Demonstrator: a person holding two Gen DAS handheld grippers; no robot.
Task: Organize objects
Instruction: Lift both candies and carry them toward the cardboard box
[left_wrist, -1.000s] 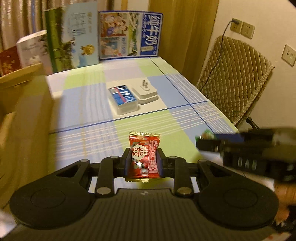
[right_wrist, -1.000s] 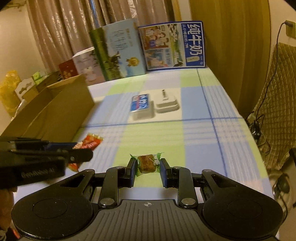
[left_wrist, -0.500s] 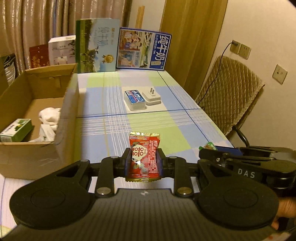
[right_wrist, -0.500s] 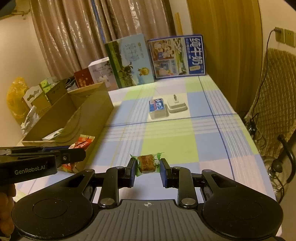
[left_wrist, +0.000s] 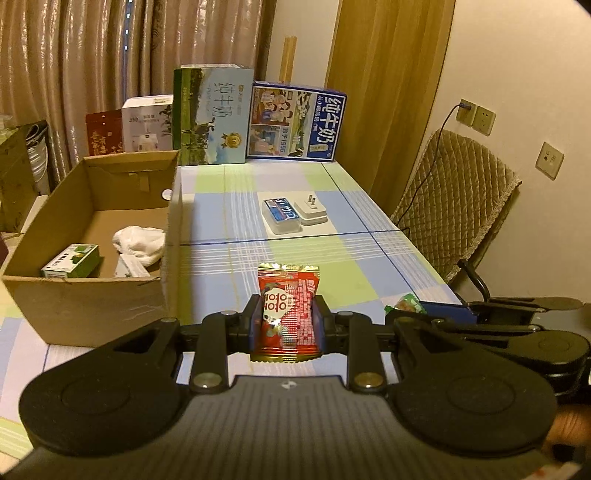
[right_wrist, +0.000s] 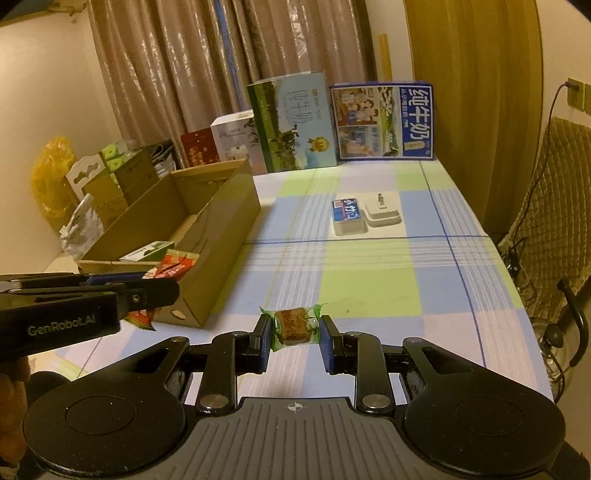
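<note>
1. Holding a red snack packet (left_wrist: 288, 314) upright in my left tongs (left_wrist: 287, 325); the pads press on its two sides around its lower half, and its crimped top edge stands above the fingertips, clear of the tabletop (left_wrist: 229, 206)
2. My right tongs (right_wrist: 294, 332) are clamped on a green-wrapped candy (right_wrist: 293, 325), pinched endwise so the twisted wrapper ends meet the pads; it hangs in the air over the checked cloth
3. From the right wrist view I see the left tongs off to my left, side on, with the red packet poking out at the near corner of the cardboard box (right_wrist: 221, 236)
4. From the left wrist view the right tongs sit just to my right, the green candy showing at their tip
5. That open box stands on the left side of the tabletop and holds a white cloth (left_wrist: 139, 240) and a green carton (left_wrist: 72, 260)
6. Farther along the tabletop a small blue-labelled pack (left_wrist: 280, 216) lies touching a white plug adapter (left_wrist: 312, 210); milk cartons (left_wrist: 295, 122) stand upright along the far edge
</note>
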